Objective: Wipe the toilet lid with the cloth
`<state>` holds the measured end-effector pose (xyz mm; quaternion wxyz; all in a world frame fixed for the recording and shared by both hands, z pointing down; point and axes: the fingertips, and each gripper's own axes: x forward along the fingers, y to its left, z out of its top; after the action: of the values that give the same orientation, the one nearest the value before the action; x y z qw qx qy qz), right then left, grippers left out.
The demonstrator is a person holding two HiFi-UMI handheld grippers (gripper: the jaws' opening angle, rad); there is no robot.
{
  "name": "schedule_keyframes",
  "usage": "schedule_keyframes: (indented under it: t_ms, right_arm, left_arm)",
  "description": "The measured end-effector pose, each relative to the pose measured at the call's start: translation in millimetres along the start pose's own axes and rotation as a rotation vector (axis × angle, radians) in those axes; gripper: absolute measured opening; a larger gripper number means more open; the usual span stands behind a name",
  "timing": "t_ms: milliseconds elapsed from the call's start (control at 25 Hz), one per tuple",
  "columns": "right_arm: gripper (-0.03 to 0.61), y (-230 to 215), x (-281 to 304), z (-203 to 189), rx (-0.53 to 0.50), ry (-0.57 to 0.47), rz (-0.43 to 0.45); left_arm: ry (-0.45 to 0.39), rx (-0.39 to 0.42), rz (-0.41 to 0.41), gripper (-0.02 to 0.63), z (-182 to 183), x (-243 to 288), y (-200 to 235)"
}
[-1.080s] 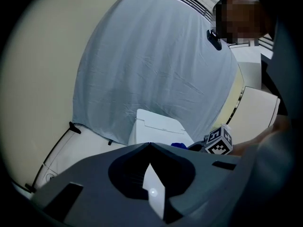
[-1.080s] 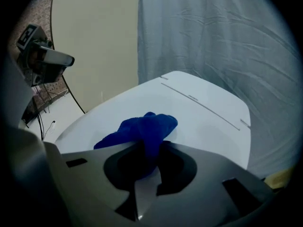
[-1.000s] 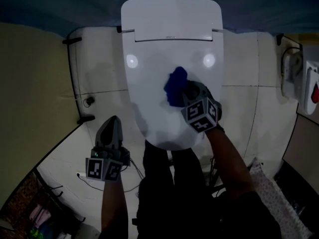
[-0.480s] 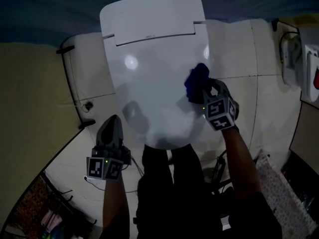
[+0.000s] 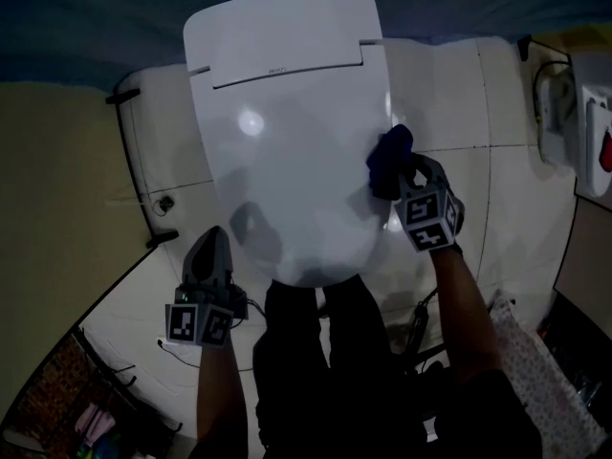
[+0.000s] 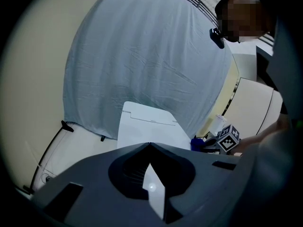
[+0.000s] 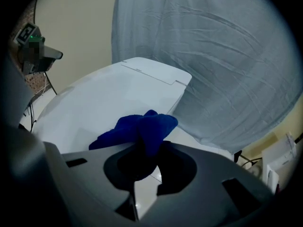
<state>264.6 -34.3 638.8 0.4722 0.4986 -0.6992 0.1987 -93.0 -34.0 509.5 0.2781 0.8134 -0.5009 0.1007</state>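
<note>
The white toilet lid (image 5: 287, 151) lies closed, filling the upper middle of the head view. A blue cloth (image 5: 389, 159) rests on the lid's right edge, with my right gripper (image 5: 404, 178) shut on it. In the right gripper view the cloth (image 7: 142, 129) bunches out from between the jaws over the lid (image 7: 99, 110). My left gripper (image 5: 208, 256) hangs left of the bowl's front, off the lid, its jaws shut with nothing in them. The left gripper view shows the lid (image 6: 147, 126) ahead and the cloth (image 6: 197, 144) at its right.
A grey-blue sheet (image 6: 142, 56) hangs behind the toilet. White tiled floor (image 5: 478, 161) surrounds it. A black cable (image 5: 143, 151) runs along the left. A white fixture with a red part (image 5: 593, 142) stands at the right edge. The person's dark legs (image 5: 325, 352) stand before the bowl.
My right gripper has carried the cloth from the middle of the lid out to its right edge. The left gripper has stayed about where it was.
</note>
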Motion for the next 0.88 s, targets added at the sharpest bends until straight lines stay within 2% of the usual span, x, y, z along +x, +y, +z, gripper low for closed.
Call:
schedule_keyframes:
  t_ms: [240, 360, 480, 640, 720, 800, 880]
  right_arm:
    - [0.054, 15, -27, 17, 0.041, -0.065, -0.011]
    - [0.054, 52, -47, 58, 0.010, -0.142, 0.022]
    - [0.054, 107, -65, 106, -0.030, -0.225, 0.093]
    - [0.054, 194, -76, 158, -0.084, -0.289, 0.230]
    - [0.054, 243, -82, 179, -0.046, -0.316, 0.337]
    - [0.054, 293, -88, 192, 0.031, -0.323, 0.460]
    - [0.055, 332, -87, 197, 0.076, -0.312, 0.546]
  left_arm:
    - [-0.008, -0.016, -0.017, -0.011, -8, -12, 3]
    - [-0.031, -0.013, -0.021, -0.011, -1, -27, 14]
    - [-0.063, -0.022, 0.003, -0.011, 7, -50, 26]
    - [-0.063, -0.015, 0.009, -0.011, 11, -87, 44]
    - [-0.050, 0.001, 0.013, -0.011, 7, -105, 56]
    - [-0.059, -0.016, 0.027, -0.011, 9, -116, 66]
    - [-0.068, -0.038, 0.044, -0.011, 9, -123, 75]
